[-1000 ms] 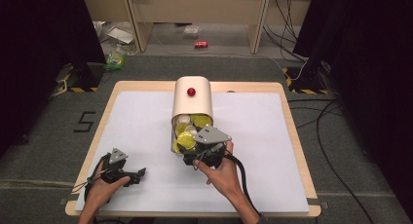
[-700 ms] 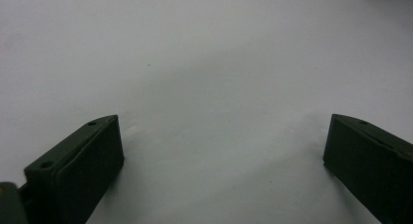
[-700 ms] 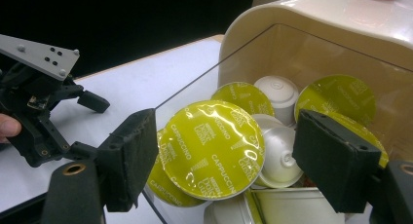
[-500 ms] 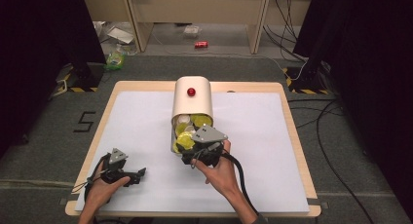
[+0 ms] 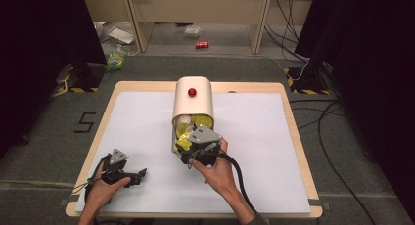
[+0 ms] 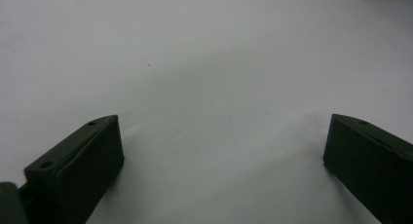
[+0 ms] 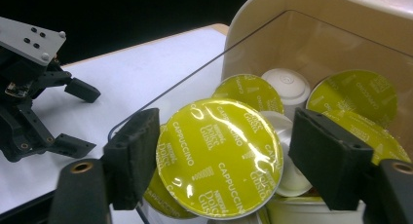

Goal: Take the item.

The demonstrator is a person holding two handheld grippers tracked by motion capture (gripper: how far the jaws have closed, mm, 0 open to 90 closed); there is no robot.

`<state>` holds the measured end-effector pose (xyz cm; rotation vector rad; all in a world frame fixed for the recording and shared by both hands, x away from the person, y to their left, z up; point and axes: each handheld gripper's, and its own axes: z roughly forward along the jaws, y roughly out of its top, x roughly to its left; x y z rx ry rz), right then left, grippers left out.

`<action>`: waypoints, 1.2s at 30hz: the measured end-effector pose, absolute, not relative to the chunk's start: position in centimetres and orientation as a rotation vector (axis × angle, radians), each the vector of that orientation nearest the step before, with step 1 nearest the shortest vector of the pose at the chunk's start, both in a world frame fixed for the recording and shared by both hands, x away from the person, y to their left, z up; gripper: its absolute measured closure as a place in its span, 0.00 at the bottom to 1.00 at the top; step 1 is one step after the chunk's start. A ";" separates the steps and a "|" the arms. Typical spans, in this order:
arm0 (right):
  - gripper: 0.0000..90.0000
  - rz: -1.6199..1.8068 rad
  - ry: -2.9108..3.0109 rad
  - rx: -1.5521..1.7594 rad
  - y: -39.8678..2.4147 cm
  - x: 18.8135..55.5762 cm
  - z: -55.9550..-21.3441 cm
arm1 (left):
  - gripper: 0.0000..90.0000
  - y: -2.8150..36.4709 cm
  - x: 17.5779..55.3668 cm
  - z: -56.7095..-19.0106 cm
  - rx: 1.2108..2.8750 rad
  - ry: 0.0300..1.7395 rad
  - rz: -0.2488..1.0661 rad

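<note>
At tabletop centre [image 5: 147,117], white-covered with pale wood rim: cream rounded container [image 5: 193,100] with red knob [image 5: 192,92] on top, lying with clear open tray end toward the person, stocked with yellow-green foil-lidded coffee capsules marked "Cappuccino" and white plastic capsules.

Right claw [image 7: 219,156]: reached into the tray mouth, jaws just closing, set either side of one round yellow-green foil-lidded capsule [image 7: 219,158]. Left pad touching or nearly touching the capsule rim; right pad apparently a little apart from it. Grip not yet firm, by the look of it. Capsule tilted, face toward the camera, resting atop others near the tray's front edge. Seen from above at [image 5: 199,154].

Left claw [image 5: 129,176]: near the front left of the tabletop, well apart from the container, jaws wide apart and nothing between them, over bare white surface [image 6: 204,63].

Step in hand, as judged: grasping a single capsule for removal from the container.

Next move, as judged: finish closing on the capsule rim, squarely and without crushing the foil; lift clear of the tray wall without dragging neighbouring capsules out.
</note>
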<state>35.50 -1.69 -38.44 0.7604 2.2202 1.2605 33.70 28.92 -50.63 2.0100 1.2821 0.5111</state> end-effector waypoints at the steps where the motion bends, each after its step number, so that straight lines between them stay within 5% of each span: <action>1: 0.35 1.267 2.219 0.760 -1.7 35.5 -38.4 | 0.00 28.9 33.7 -50.6 2.010 1.282 0.511; 7: 0.42 1.246 2.251 0.733 -1.5 35.2 -38.4 | 0.00 28.9 33.7 -50.6 2.011 1.282 0.510; 36: 0.43 1.398 2.155 0.755 -4.2 34.3 -35.3 | 0.00 28.9 33.7 -50.6 2.008 1.281 0.508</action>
